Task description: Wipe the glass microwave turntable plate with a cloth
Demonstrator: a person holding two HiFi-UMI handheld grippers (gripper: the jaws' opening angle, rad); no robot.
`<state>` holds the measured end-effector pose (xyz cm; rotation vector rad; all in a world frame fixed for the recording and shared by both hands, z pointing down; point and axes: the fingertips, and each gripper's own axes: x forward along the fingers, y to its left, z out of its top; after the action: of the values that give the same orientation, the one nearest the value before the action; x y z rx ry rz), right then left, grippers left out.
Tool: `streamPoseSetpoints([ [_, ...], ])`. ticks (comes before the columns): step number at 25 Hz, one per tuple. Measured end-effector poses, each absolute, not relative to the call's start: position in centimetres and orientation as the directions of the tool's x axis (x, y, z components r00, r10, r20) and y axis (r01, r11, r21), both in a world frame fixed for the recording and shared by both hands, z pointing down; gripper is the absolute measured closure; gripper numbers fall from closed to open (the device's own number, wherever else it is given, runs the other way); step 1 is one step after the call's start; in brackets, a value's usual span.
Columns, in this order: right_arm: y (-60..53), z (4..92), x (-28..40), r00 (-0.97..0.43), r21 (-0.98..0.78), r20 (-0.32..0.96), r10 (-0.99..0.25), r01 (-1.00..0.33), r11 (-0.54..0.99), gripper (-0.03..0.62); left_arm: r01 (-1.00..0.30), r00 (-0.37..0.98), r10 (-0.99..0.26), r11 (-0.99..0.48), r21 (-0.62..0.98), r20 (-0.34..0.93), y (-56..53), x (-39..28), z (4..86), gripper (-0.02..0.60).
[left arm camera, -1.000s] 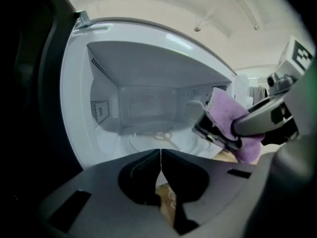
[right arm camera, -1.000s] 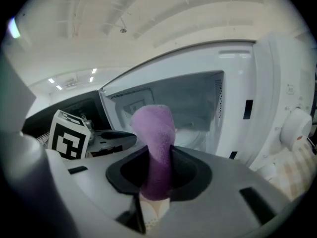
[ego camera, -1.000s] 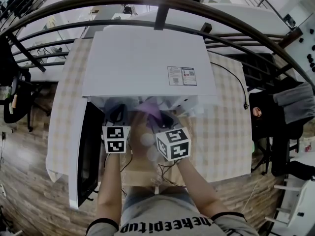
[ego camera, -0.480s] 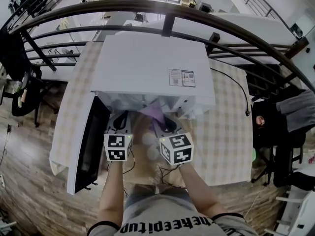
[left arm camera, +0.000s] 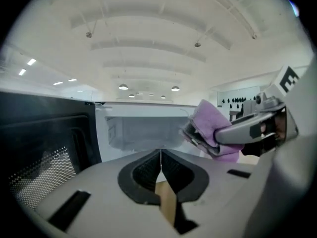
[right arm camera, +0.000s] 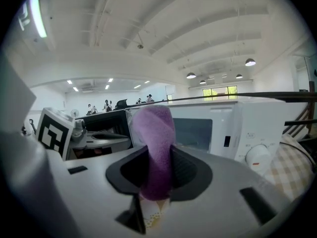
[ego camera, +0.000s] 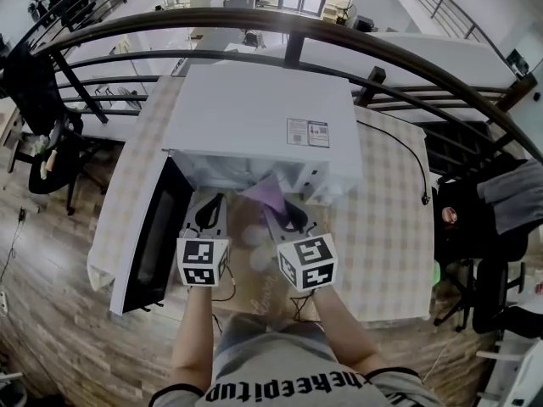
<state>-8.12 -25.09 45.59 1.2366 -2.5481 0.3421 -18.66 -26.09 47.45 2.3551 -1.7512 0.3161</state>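
The purple cloth (right arm camera: 154, 138) looks soft and fleecy, with a matt surface. The microwave (ego camera: 254, 113) has a smooth white casing, and its door (ego camera: 151, 242) is dark and glossy. The tablecloth (ego camera: 386, 227) is checked fabric. The floor (ego camera: 51, 337) is made of wood planks. The right gripper (right arm camera: 156, 157) is matt grey plastic.

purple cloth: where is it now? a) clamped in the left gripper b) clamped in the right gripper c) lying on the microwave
B: the right gripper view shows the purple cloth pinched in the jaws of the right gripper; the left gripper is shut, empty.
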Motion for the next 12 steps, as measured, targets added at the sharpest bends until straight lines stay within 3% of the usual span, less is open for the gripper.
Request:
streamPoseSetpoints([
  [12, -22.6, 41.6, -6.5, -0.637, -0.052, 0.261, -0.725, -0.759, 0.649, 0.477, -0.974, 0.223, -0.960, -0.224, 0.012, 0.167, -22.4, -17.9, 41.5, 0.571],
])
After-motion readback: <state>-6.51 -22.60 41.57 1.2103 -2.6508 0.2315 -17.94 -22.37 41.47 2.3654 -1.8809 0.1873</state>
